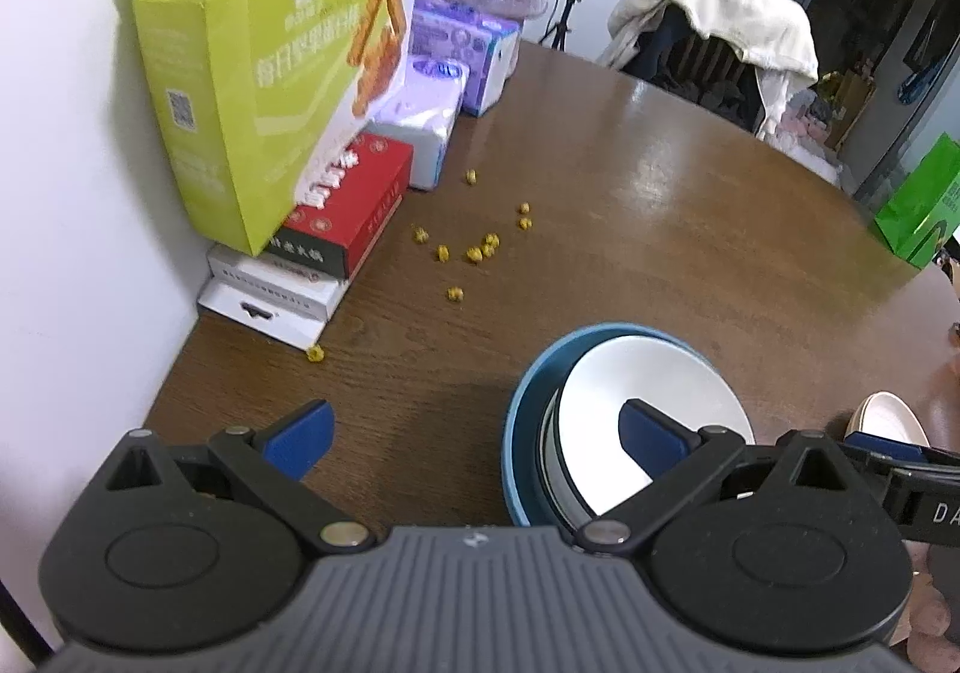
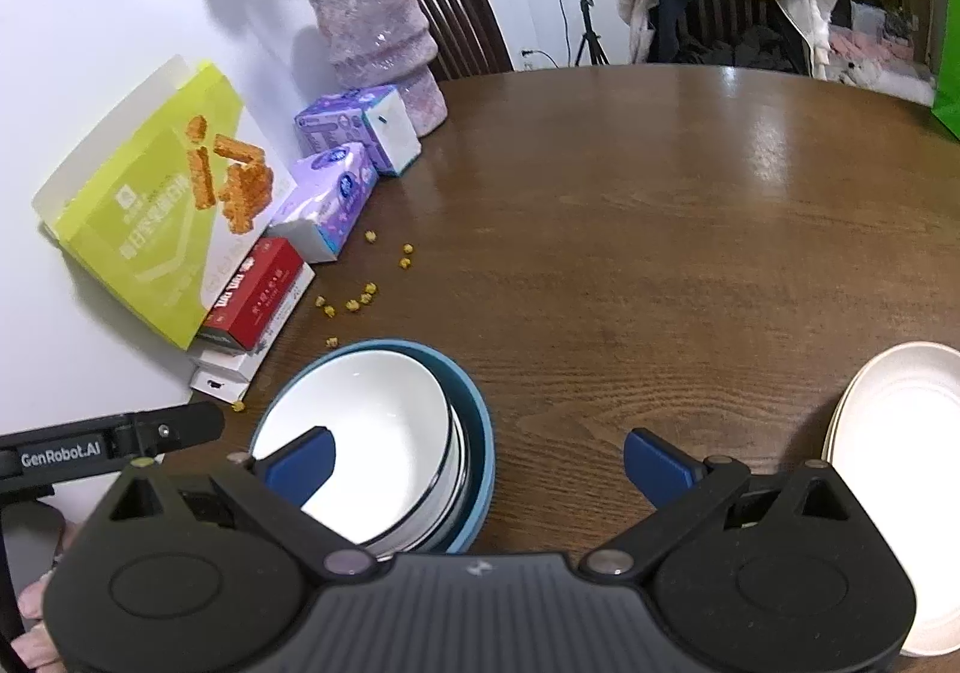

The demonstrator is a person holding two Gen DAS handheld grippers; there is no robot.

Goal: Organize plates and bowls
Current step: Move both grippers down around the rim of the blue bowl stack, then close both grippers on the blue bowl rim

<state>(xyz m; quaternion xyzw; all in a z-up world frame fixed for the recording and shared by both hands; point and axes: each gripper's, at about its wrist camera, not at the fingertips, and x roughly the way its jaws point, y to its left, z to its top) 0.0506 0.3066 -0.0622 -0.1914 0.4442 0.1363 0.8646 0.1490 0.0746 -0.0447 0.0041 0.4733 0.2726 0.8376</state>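
Observation:
A white bowl point(image 1: 648, 379) is nested in a stack inside a blue bowl point(image 1: 519, 421) on the brown table; the stack also shows in the right wrist view, white bowl point(image 2: 372, 427) within blue bowl point(image 2: 480, 433). Cream plates point(image 2: 894, 451) are stacked at the right; their edge shows in the left wrist view point(image 1: 888, 418). My left gripper point(image 1: 474, 433) is open and empty, its right finger over the bowls. My right gripper point(image 2: 480, 463) is open and empty, its left finger over the white bowl, with the plates to its right.
Along the wall at the left stand a green snack box point(image 1: 270, 73), a red box point(image 1: 348, 211), white boxes, tissue packs point(image 2: 336, 199) and a pink vase point(image 2: 384, 37). Yellow crumbs point(image 1: 480, 250) lie scattered on the table point(image 2: 660, 229). Chairs stand behind.

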